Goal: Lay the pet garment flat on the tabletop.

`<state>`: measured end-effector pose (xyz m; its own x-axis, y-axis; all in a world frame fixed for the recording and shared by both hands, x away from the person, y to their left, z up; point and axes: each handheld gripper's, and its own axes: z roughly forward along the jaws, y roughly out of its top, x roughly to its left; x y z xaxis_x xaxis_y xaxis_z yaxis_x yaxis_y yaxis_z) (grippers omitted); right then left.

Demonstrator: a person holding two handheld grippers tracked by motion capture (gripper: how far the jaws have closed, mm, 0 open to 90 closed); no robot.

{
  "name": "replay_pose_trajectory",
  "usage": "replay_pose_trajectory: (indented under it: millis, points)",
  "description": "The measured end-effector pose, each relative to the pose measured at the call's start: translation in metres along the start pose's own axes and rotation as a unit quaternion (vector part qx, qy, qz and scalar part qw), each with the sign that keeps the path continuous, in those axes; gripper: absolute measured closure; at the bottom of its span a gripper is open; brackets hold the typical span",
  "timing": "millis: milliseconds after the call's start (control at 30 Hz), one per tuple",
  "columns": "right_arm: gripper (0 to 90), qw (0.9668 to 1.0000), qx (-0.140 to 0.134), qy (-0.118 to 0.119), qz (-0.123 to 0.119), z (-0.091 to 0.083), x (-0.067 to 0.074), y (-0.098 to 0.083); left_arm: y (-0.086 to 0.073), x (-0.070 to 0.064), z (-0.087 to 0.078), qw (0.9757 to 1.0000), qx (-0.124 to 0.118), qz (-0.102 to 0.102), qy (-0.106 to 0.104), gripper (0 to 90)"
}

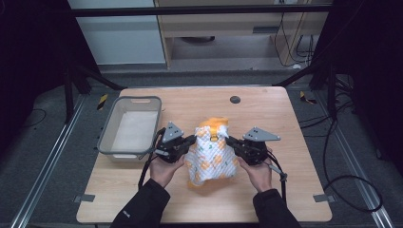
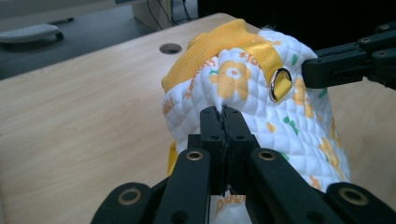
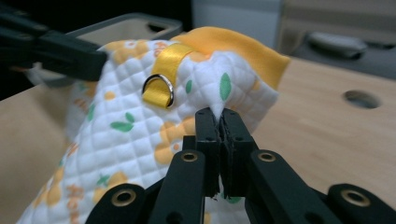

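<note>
At the centre of the high view, a small quilted garment (image 1: pixel 211 154) is held up off the wooden surface (image 1: pixel 266 109) between the two tools. It is white with orange flowers and green leaves, trimmed with an orange ribbed collar at its top, and its lower part droops toward the surface. The left tool (image 1: pixel 192 140), left of centre in that frame, is clamped on the garment's left edge; in the left gripper view its black jaws stand pressed together on a pinch of the white quilting (image 2: pixel 224 105) at mid-frame. The right tool (image 1: pixel 229 141), right of centre in the high view, is clamped on the opposite edge; in the right gripper view its jaws are closed on a peak of fabric (image 3: pixel 218 109) just below the orange collar. A yellow strap with a metal D-ring (image 3: pixel 159 88) sits on the garment between the two grips, at upper left of centre in that view. A person's hands (image 1: pixel 164 168) hold both tools from the bottom of the high view. A grey bin (image 1: pixel 110 137) stands on the surface at the left, just beside the left tool. A round hole (image 1: pixel 235 99) lies in the surface toward the upper middle.
</note>
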<state>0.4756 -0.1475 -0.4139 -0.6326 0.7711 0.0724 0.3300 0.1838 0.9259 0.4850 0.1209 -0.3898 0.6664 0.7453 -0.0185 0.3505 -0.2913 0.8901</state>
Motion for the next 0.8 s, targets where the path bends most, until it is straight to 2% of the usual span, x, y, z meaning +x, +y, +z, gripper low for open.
replay_pose_trajectory:
  millis: [100,167,233,267,367,433,500,667,733,800]
  points:
    - [84.2,0.9969,-0.029,-0.073,-0.005,0.019,-0.003,0.000,0.003,0.004,0.015,0.9995,-0.005,-0.001,0.031,87.8]
    - [76.8,0.9952,-0.022,-0.095,-0.012,0.033,-0.007,-0.001,0.003,0.009,0.027,0.9983,0.002,-0.004,0.058,84.8]
    - [72.2,0.9945,-0.005,-0.104,-0.009,0.045,-0.013,-0.002,0.002,0.015,0.035,0.9971,0.002,-0.014,0.074,70.4]
    - [69.9,0.9942,-0.001,-0.107,-0.009,0.047,-0.014,-0.001,0.001,0.020,0.037,0.9960,0.007,-0.027,0.085,61.8]
    - [63.8,0.9947,-0.002,-0.103,0.004,0.043,-0.020,0.000,-0.003,0.027,0.031,0.9951,0.000,-0.041,0.089,46.4]
    - [61.0,0.9953,-0.004,-0.096,-0.001,0.033,-0.021,0.003,-0.005,0.033,0.020,0.9950,-0.001,-0.050,0.086,43.1]
    - [57.7,0.9961,-0.004,-0.088,-0.004,0.021,-0.022,0.005,-0.008,0.035,0.010,0.9953,-0.006,-0.061,0.075,39.4]
    - [46.9,0.9977,0.000,-0.065,-0.020,-0.013,-0.017,0.004,-0.019,0.032,-0.018,0.9972,0.003,-0.050,0.057,34.4]
    - [45.3,0.9979,0.002,-0.062,-0.018,-0.017,-0.016,0.003,-0.026,0.030,-0.027,0.9979,0.011,-0.042,0.049,34.3]
    - [41.9,0.9982,0.004,-0.057,-0.020,-0.025,-0.015,-0.001,-0.035,0.027,-0.035,0.9980,0.019,-0.034,0.050,34.4]
